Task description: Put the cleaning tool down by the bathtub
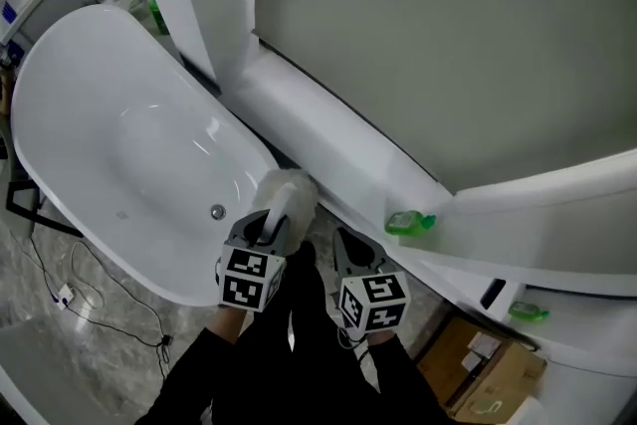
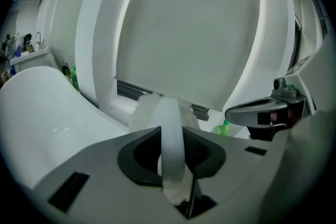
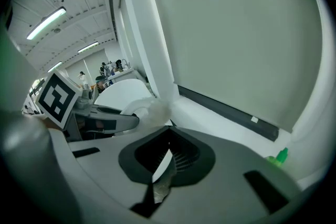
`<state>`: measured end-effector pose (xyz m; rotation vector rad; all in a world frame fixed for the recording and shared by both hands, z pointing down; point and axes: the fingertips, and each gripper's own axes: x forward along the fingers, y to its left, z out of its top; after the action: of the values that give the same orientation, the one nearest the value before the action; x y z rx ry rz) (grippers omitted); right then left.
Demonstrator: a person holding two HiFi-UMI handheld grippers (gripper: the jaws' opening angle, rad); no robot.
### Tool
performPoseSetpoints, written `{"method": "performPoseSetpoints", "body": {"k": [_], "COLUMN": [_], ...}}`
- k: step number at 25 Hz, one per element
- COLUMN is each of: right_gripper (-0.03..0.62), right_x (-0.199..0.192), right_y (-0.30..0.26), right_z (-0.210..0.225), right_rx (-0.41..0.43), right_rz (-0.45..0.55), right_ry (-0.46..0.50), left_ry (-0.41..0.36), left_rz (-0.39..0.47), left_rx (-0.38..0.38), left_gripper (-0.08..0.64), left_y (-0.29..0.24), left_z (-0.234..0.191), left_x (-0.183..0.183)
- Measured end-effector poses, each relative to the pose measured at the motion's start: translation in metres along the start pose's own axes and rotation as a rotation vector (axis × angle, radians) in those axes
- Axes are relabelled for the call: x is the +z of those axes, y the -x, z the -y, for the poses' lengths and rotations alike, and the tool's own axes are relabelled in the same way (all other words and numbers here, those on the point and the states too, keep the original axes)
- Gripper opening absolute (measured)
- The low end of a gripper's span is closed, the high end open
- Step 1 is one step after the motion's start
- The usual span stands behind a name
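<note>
Handle of the cleaning tool (image 1: 289,197) sits clenched in the left tongs (image 1: 267,232), fluffy head just ahead of them; bathtub (image 1: 100,114) lies ahead-left; right tongs (image 1: 350,250), just beside, are closed, empty.

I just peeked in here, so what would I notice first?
The big white oval bathtub fills the left of the head view. Right beside its near end, the left gripper grips a fluffy white cleaning tool, with a small green bottle on the white ledge to the right.
</note>
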<state>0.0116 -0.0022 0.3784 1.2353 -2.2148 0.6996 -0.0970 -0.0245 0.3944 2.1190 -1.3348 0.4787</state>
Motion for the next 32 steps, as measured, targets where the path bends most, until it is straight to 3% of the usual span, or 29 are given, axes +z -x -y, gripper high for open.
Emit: {"method": "performPoseSetpoints", "body": {"k": [3, 7, 11, 18, 32], "right_gripper": [0.000, 0.000, 0.000, 0.000, 0.000], "right_x": [-0.009, -0.035, -0.053, -0.073, -0.082], "right_y": [-0.024, -0.050, -0.071, -0.114, -0.166], "right_z": [0.012, 0.026, 0.041, 0.056, 0.067], "right_rx": [-0.004, -0.023, -0.019, -0.004, 0.032], "right_rz": [-0.003, -0.030, -0.049, -0.073, -0.129], "right_ry": [-0.025, -0.082, -0.127, -0.126, -0.128], "left_ry": [-0.076, -0.103, -0.115, -0.131, -0.142], "left_rz": [-0.031, -0.085, -0.107, -0.124, -0.156], "left_rx": [-0.011, -0.028, -0.031, -0.016, -0.005], "left_gripper": [0.095, 0.095, 0.095, 0.095, 0.095], "left_y": [-0.031, -0.065, -0.101, -0.155, -0.251], "left_z": [0.000, -0.003, -0.008, -0.022, -0.055], "left_x": [-0.005, -0.023, -0.034, -0.042, -0.036]}}
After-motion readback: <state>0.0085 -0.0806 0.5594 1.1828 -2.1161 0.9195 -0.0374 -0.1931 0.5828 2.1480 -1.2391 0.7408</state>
